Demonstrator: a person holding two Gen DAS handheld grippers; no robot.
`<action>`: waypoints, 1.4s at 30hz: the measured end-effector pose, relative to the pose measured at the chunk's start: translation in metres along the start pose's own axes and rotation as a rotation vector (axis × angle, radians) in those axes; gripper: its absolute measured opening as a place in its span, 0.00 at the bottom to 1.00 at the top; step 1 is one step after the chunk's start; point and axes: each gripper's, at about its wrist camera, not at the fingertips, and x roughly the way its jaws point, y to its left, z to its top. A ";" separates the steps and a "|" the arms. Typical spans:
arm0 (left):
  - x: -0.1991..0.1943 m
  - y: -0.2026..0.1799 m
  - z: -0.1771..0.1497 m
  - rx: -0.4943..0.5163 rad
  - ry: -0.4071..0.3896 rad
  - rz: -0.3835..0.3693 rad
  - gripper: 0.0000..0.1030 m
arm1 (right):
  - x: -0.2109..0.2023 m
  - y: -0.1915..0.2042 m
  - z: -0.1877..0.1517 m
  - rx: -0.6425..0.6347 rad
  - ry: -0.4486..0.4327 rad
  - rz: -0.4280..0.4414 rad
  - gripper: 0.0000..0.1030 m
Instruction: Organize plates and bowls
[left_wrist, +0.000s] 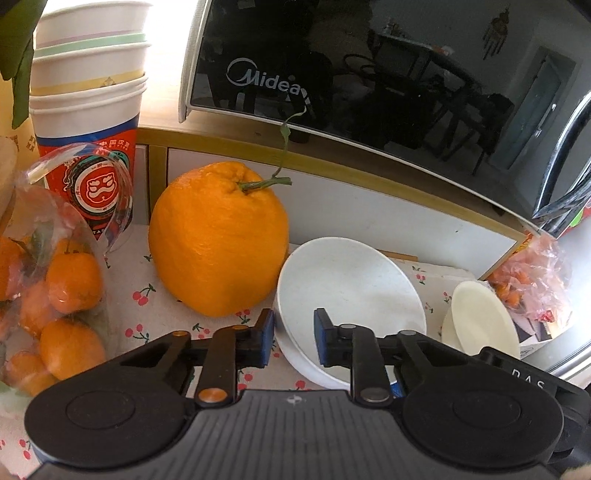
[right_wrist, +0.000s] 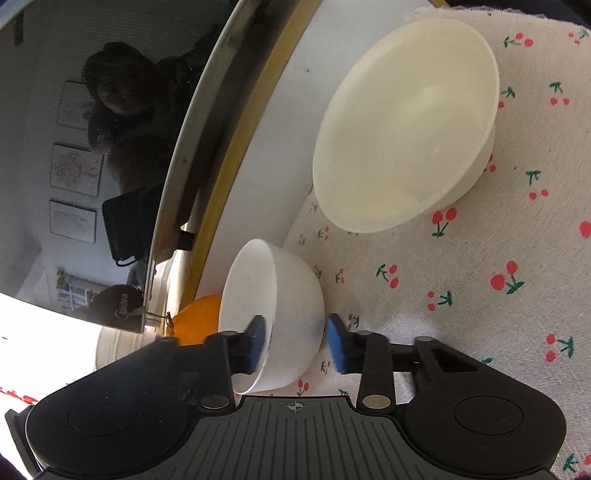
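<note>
A white bowl (left_wrist: 351, 295) stands on the cherry-print cloth; it also shows in the right wrist view (right_wrist: 291, 306). My left gripper (left_wrist: 293, 338) is open, its fingers straddling the bowl's near-left rim without visibly pinching it. My right gripper (right_wrist: 295, 341) is open, one finger inside the same bowl's rim and the other outside its wall, with a gap. A cream bowl (right_wrist: 406, 125) stands farther along the cloth; it also shows in the left wrist view (left_wrist: 480, 317).
A large orange (left_wrist: 218, 240) sits left of the white bowl. A bag of small oranges (left_wrist: 48, 288) and stacked paper cups (left_wrist: 88, 110) are at the left. A Midea microwave (left_wrist: 369, 74) stands on the shelf behind. A plastic bag (left_wrist: 532, 277) lies at the right.
</note>
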 end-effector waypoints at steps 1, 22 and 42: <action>-0.001 0.000 0.000 0.005 -0.001 0.003 0.17 | 0.000 0.000 0.000 -0.006 -0.001 -0.001 0.30; -0.059 -0.024 -0.008 0.034 0.008 -0.048 0.14 | -0.074 0.026 -0.001 -0.086 -0.002 -0.021 0.29; -0.121 -0.058 -0.071 0.008 0.073 -0.113 0.15 | -0.191 0.033 -0.035 -0.097 0.010 -0.151 0.29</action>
